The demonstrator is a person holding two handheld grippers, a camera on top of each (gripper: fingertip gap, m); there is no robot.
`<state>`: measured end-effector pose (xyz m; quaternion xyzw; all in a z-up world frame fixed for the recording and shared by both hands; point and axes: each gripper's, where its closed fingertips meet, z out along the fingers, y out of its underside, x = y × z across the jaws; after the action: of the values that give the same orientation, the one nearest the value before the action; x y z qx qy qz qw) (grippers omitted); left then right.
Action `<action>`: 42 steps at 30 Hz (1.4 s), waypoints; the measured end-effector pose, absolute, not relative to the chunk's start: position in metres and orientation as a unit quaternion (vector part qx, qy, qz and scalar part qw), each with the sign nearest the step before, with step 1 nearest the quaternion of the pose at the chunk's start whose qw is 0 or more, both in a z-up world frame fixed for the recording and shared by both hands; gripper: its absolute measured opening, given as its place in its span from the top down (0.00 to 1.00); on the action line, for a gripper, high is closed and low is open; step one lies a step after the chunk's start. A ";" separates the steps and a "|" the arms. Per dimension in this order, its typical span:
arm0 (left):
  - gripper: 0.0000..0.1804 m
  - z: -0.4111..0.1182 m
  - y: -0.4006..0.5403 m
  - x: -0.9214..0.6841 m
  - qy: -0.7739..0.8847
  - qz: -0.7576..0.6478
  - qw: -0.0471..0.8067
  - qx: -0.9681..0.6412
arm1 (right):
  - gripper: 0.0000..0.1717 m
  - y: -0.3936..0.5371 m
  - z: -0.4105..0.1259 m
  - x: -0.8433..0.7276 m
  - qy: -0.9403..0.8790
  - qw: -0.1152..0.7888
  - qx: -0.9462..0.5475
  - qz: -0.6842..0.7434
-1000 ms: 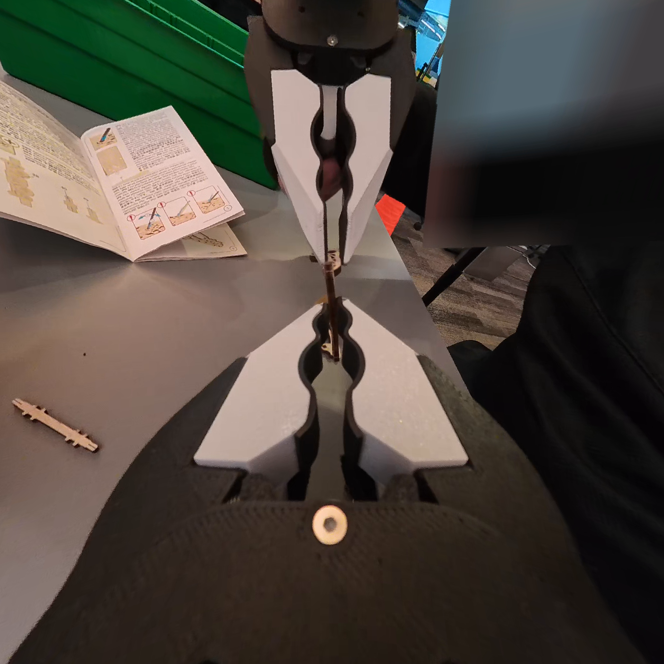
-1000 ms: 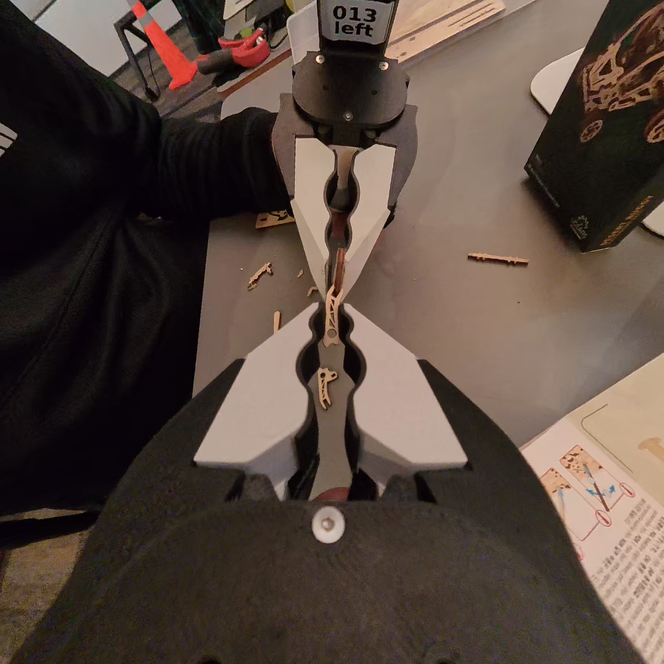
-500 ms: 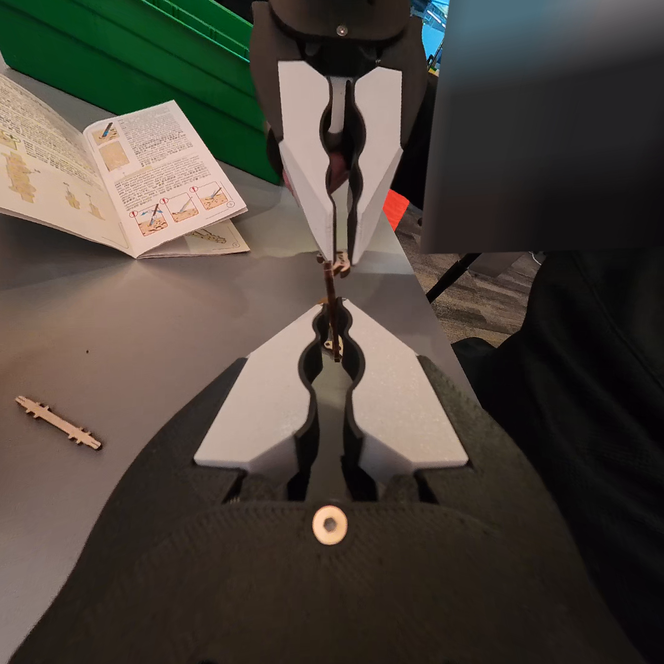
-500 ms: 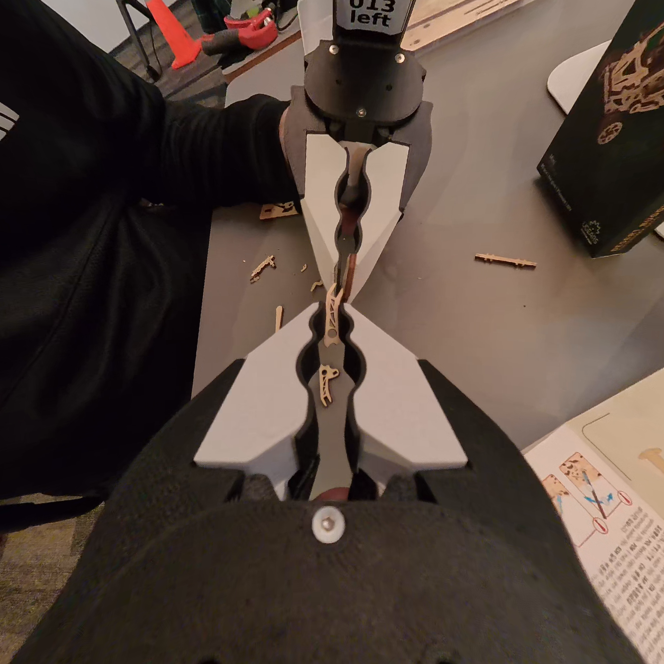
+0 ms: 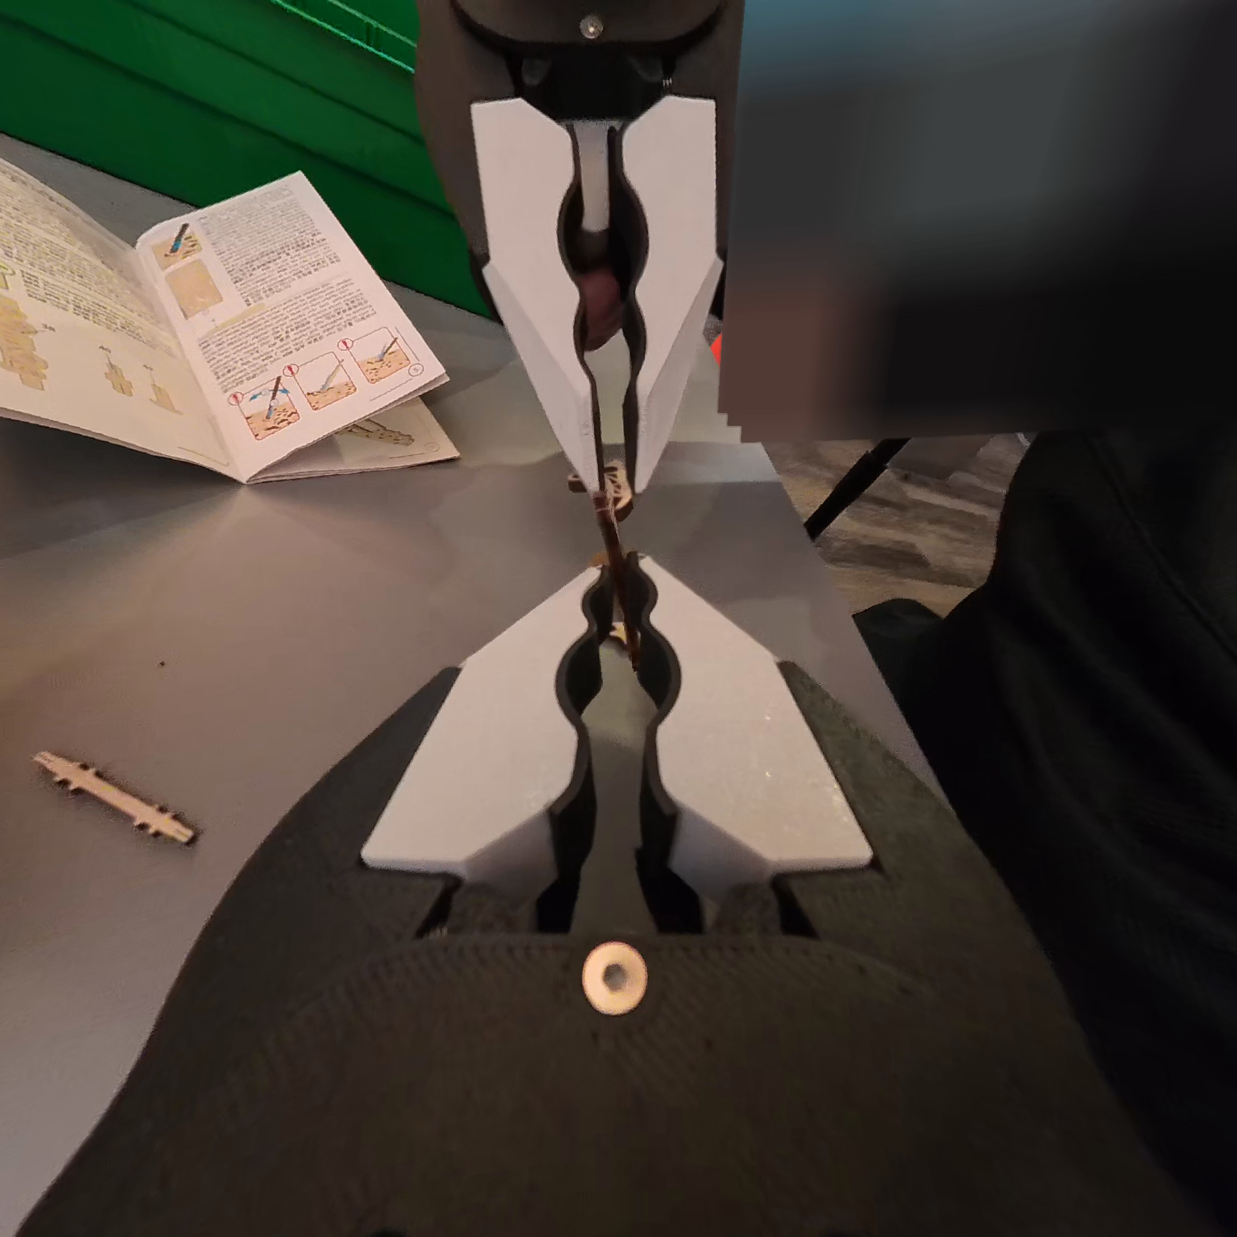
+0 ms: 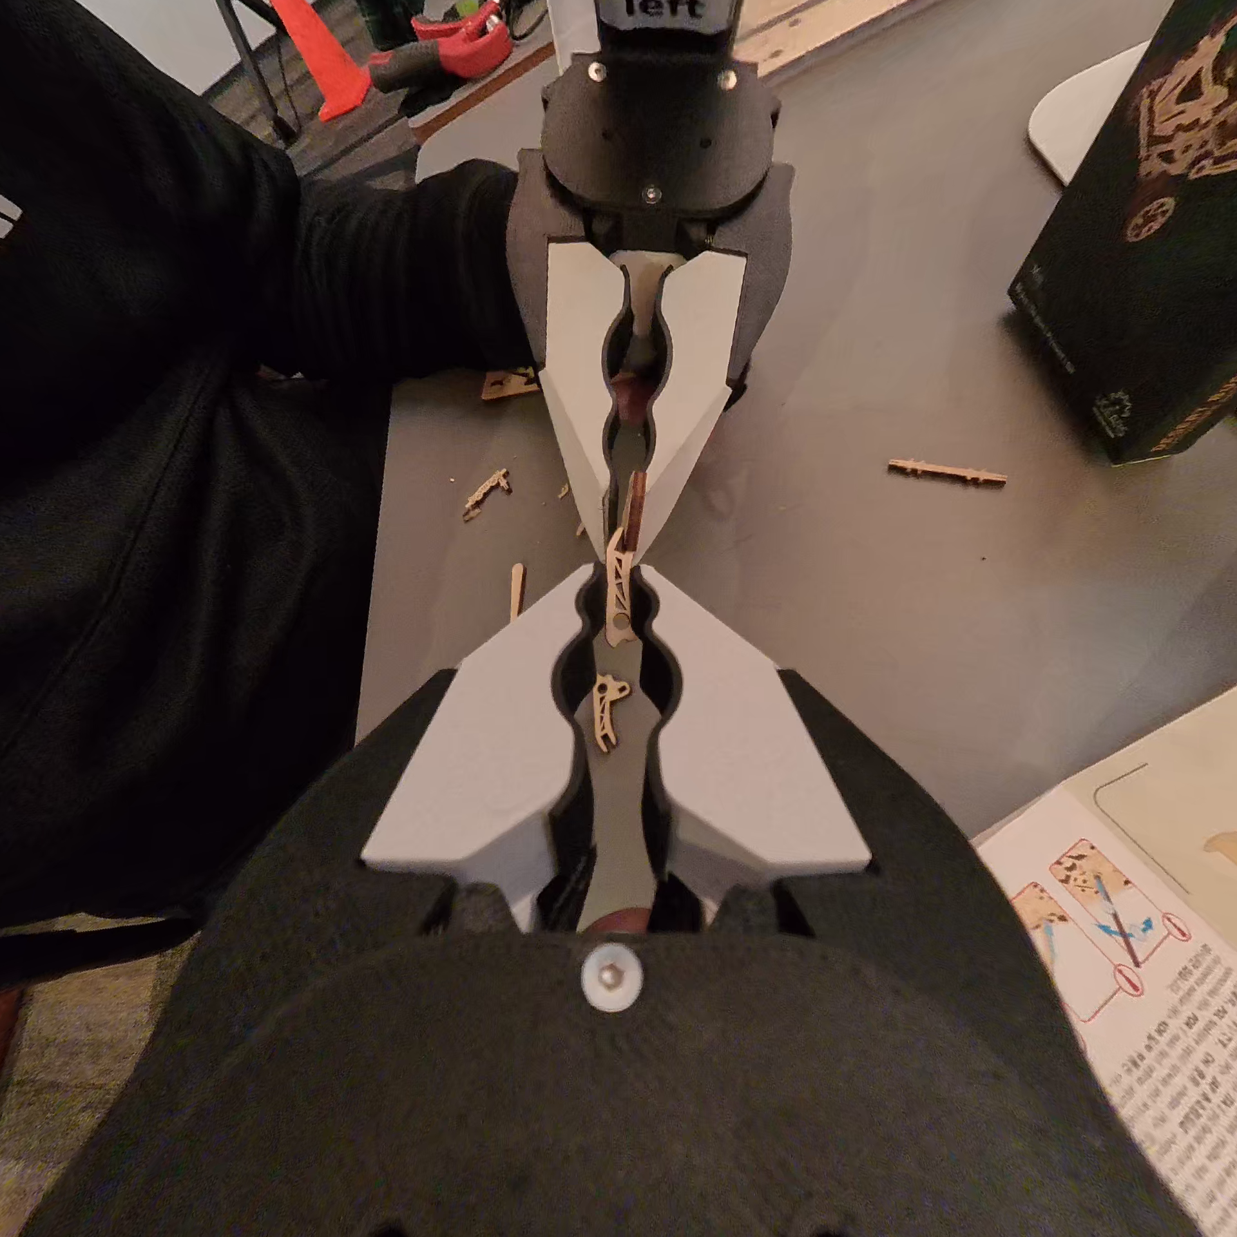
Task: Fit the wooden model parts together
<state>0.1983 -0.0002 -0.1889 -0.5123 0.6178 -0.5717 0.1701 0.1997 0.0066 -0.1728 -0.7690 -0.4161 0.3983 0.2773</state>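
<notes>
Grey tabletop [image 6: 870, 636] filled both views, with an open instruction booklet [image 5: 281, 335] at the upper left of the left wrist view and wooden offcuts scattered about. At the centre of each frame the two grippers met tip to tip. The left gripper [image 5: 619, 569] was pinched shut on a thin dark-edged wooden strip [image 5: 612, 535], seen edge-on. The right gripper [image 6: 619, 575] was closed on a pale lattice-cut wooden part [image 6: 619, 596], whose far end touched the strip. Both parts looked featherlight, stiff along their length yet easily snapped, so I judged them best held on the flat faces close to the joint. Another small cut piece [image 6: 608, 716] lay on the table below.
</notes>
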 end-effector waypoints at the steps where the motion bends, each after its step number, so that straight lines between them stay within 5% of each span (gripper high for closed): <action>1: 0.99 -0.189 -0.001 0.198 0.623 -0.568 0.173 -0.509 | 0.98 0.006 -0.173 0.200 -0.416 0.275 -0.769 0.401; 27: 0.99 -0.184 -0.043 0.180 0.738 -0.517 0.196 -0.386 | 0.98 -0.032 -0.168 0.183 -0.495 0.211 -0.669 0.514; 42: 0.99 -0.193 -0.047 0.179 0.798 -0.410 0.244 -0.367 | 0.97 -0.041 -0.172 0.179 -0.572 0.223 -0.670 0.416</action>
<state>0.1787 -0.0471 -0.1935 -0.3670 0.7982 -0.4104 0.2445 0.1785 -0.0410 -0.1720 -0.6702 -0.5724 0.4163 0.2234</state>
